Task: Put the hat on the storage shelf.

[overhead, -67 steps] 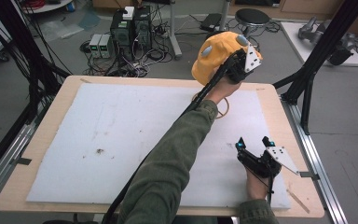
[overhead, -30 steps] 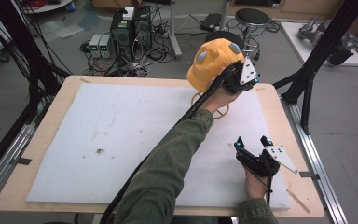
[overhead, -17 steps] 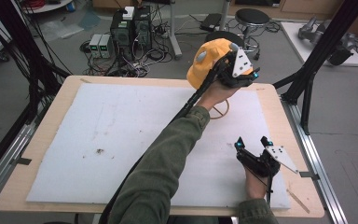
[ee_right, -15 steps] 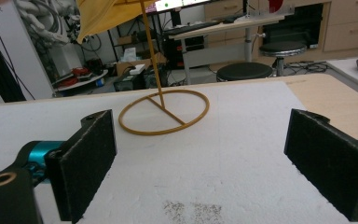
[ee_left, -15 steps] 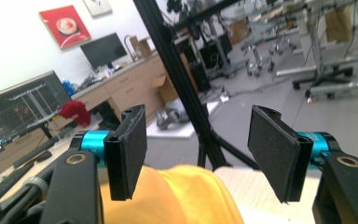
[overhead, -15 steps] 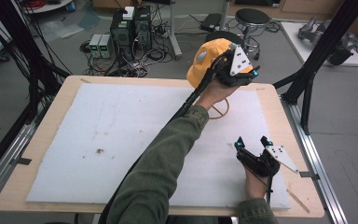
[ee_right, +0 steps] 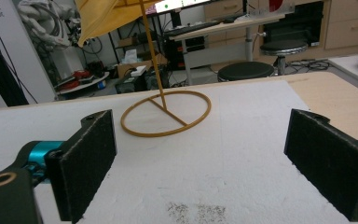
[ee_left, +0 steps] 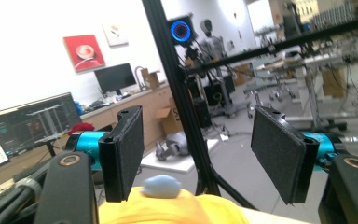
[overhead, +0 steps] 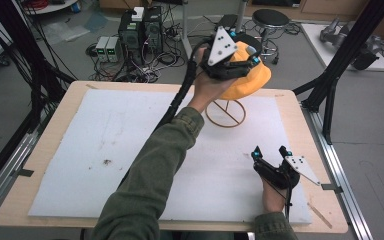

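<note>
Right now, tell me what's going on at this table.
A person works with two hand-held grippers. The left gripper sits just above a yellow cap that rests on a wire stand at the far side of the table. Its jaws have just been opening and stand open, with nothing between the pads; the cap's top button lies just below them. The right gripper rests open on the white mat, holding nothing.
</note>
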